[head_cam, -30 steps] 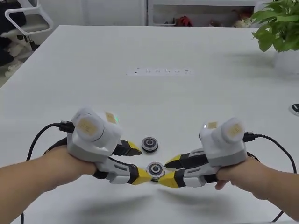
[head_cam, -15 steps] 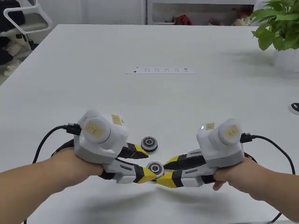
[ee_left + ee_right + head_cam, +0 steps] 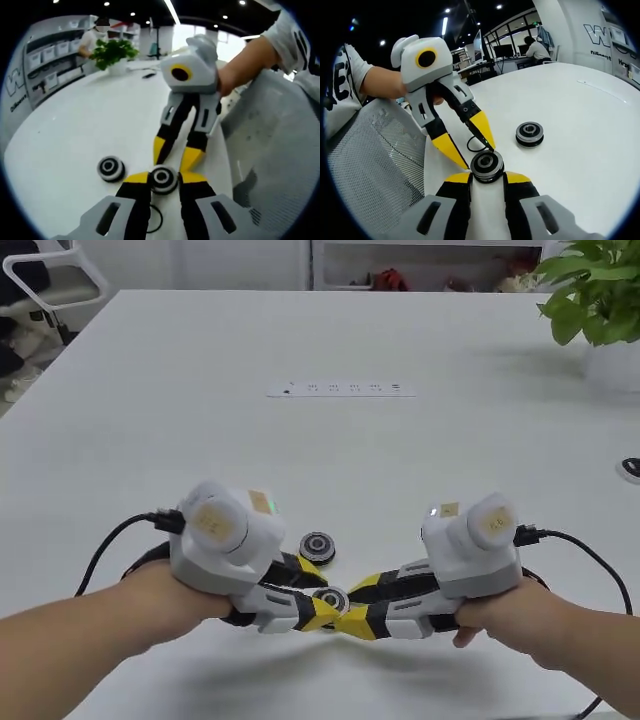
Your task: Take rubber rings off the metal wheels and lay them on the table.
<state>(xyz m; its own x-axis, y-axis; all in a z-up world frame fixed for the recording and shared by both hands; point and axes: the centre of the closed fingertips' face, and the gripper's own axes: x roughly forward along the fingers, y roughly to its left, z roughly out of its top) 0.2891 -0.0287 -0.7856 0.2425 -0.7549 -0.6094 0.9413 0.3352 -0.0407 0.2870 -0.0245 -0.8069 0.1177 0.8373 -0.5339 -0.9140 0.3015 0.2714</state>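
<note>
Gripping one metal wheel (image 3: 487,166) from opposite sides, the left tongs (image 3: 165,177) and the right tongs (image 3: 487,177) meet tip to tip low over the white worktop (image 3: 350,460), close in front of the person. Each pair is closed down to about the wheel's width. In each gripper view the wheel sits between that pair's yellow tips and appears to touch both. The other pair's tips bear on the wheel's far edge.

Most likely one pair steadies the hub so it cannot roll while the other works at the dark rubber ring on its rim. The pictures do not show which pair does which, nor whether the ring has begun to lift. The wheel is at or just above the worktop surface, which would keep a freed ring from dropping far.

A thin black rubber ring (image 3: 161,219) lies loose under the left tongs, behind their tips. It looks like one already stripped and laid down. Whether it touches a jaw is unclear.

A second metal wheel (image 3: 529,134) stands apart on the worktop, beyond the meeting tips and on the left tongs' outer side. Its dark band looks in place, so it is probably waiting its turn.
</note>
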